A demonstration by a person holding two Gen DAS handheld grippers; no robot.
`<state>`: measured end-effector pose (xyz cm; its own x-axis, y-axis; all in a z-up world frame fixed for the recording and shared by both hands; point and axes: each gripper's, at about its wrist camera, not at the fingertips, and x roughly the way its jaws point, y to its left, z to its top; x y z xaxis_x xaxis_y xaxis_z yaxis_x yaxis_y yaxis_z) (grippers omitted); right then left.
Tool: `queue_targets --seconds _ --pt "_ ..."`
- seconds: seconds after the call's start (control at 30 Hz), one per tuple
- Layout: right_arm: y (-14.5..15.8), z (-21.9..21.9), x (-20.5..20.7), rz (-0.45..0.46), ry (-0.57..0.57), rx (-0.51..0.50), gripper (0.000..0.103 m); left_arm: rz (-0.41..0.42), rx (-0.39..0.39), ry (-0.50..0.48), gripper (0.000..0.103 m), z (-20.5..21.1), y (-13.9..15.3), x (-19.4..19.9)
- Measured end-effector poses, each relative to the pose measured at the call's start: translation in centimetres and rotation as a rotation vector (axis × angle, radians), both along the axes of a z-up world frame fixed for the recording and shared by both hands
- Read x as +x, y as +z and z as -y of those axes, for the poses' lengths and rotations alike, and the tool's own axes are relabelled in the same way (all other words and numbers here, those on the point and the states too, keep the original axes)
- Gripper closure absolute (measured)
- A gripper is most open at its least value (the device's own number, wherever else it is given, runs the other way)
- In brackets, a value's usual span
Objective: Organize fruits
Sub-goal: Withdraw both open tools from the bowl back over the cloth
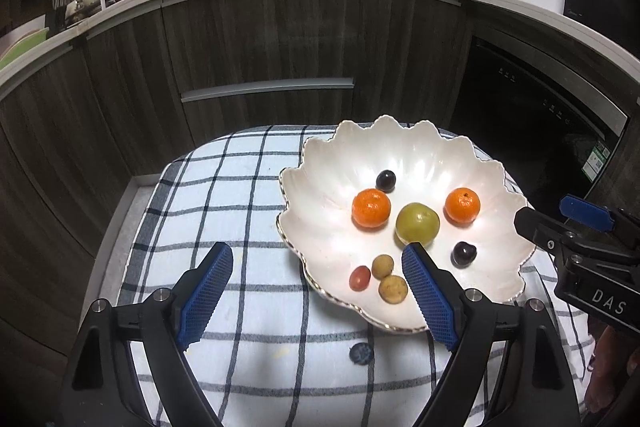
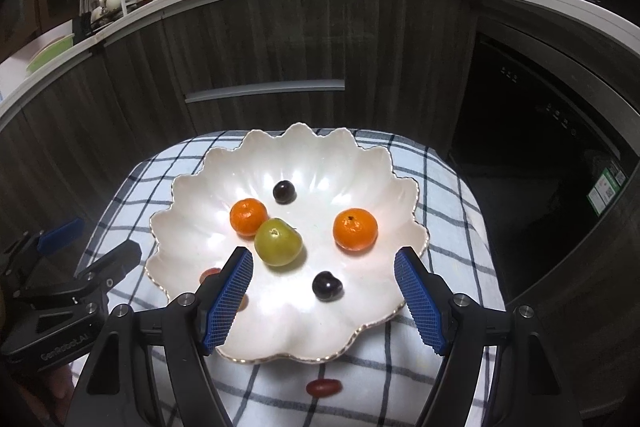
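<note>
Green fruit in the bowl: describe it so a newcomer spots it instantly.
Find the white scalloped ceramic bowl on the checked cloth. Near its centre sits the round green fruit, touching the left small orange mandarin. It is the only green piece, and the largest.

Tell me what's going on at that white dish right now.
A person is sorting fruit into the scalloped white dish with a claw in each hand. Two oranges, a green fruit, dark cherries and some small fruit already lie in it. The left claw and right claw both hover open and empty. A blueberry and a red oblong fruit sit on the checked cloth.
</note>
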<state>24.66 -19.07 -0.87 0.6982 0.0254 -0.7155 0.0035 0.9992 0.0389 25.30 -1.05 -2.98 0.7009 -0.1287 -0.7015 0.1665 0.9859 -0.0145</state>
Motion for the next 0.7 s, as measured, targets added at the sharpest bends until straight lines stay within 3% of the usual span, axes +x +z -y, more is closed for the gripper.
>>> queue_targets --seconds 0.43,0.7 --pt "0.8 -0.8 -4.1 0.092 -0.036 -0.043 0.029 0.041 -0.001 -0.007 0.016 -0.9 -0.1 -3.3" --pt "-0.2 -0.8 -5.5 0.091 -0.041 -0.041 0.029 0.079 0.043 -0.016 0.016 -0.8 -1.0 -5.1"
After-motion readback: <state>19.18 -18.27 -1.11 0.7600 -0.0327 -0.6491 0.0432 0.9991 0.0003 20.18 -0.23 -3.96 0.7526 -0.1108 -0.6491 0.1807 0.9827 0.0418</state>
